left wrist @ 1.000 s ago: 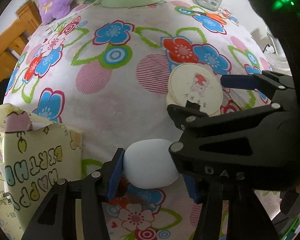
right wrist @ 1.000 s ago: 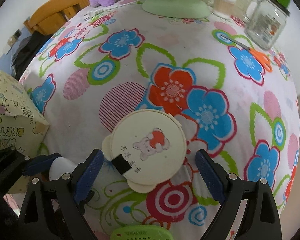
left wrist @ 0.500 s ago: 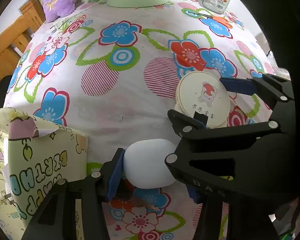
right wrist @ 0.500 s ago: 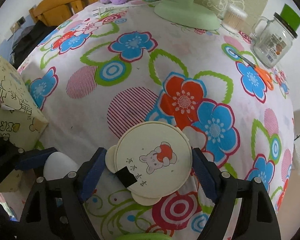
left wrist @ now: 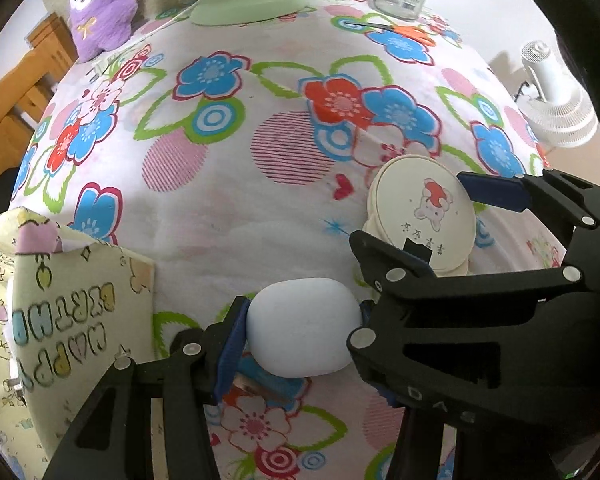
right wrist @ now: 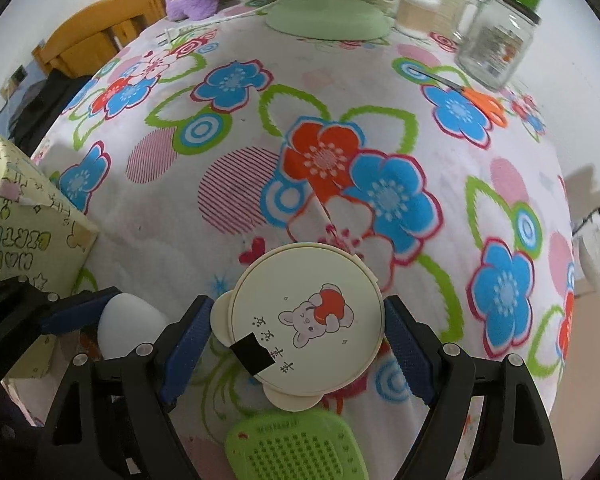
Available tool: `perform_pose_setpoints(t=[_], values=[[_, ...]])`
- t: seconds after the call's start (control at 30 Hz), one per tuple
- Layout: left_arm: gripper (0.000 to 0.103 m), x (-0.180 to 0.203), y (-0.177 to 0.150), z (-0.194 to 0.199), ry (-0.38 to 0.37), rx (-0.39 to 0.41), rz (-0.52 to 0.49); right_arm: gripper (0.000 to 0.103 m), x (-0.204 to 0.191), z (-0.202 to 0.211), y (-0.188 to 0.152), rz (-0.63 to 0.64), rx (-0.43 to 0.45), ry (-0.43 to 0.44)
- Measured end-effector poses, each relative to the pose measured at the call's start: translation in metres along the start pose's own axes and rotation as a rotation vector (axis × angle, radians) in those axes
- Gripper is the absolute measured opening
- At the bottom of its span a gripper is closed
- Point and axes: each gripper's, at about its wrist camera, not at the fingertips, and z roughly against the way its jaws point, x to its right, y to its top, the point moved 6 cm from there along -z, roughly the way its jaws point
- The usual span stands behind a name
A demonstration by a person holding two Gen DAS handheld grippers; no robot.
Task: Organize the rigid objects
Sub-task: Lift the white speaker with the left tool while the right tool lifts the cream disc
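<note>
Left wrist: pod [left wrist: 302, 326] pinched by left gripper [left wrist: 300, 330], disc [right wrist: 306, 322] clamped by right gripper [right wrist: 296, 342]; lift done, placement beside box [left wrist: 72, 300] judged next.

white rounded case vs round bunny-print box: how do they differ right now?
Shape: the white rounded case is a plain, smooth pebble form; the round bunny-print box is a flat cream disc with a printed bunny, writing and a black patch.
Width: the case is narrower than the box.
Grip: the left gripper clamps the case; the right gripper clamps the box.
Shared: both are pale, rigid and gripped over the floral tablecloth.
</note>
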Motion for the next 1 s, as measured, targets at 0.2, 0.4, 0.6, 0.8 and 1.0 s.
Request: perform_pose_setpoints(t=[0.2,0.4,0.6,0.8,1.0], values=[[0.057,0.02,-0.012,0.009,0.001,0.002,-0.032,0.085,0.006,0.015,-0.017,-0.021,0.015,-0.023],[0.057,0.02,-0.013,0.011,-0.008,0.0,-0.056,0.085,0.013,0.03,-0.035,-0.065,0.017,-0.039],[0.057,0.027,-0.015,0.024,0.001,0.011,-0.079,0.085,0.016,0.048,-0.045,-0.098,0.032,-0.038],[0.057,0.033,-0.013,0.039,0.012,0.034,-0.098,0.085,0.019,0.067,-0.05,-0.124,0.058,-0.047],[0.057,0.04,-0.01,0.052,0.015,0.046,-0.126,0.085,0.024,0.085,-0.05,-0.156,0.08,-0.062]])
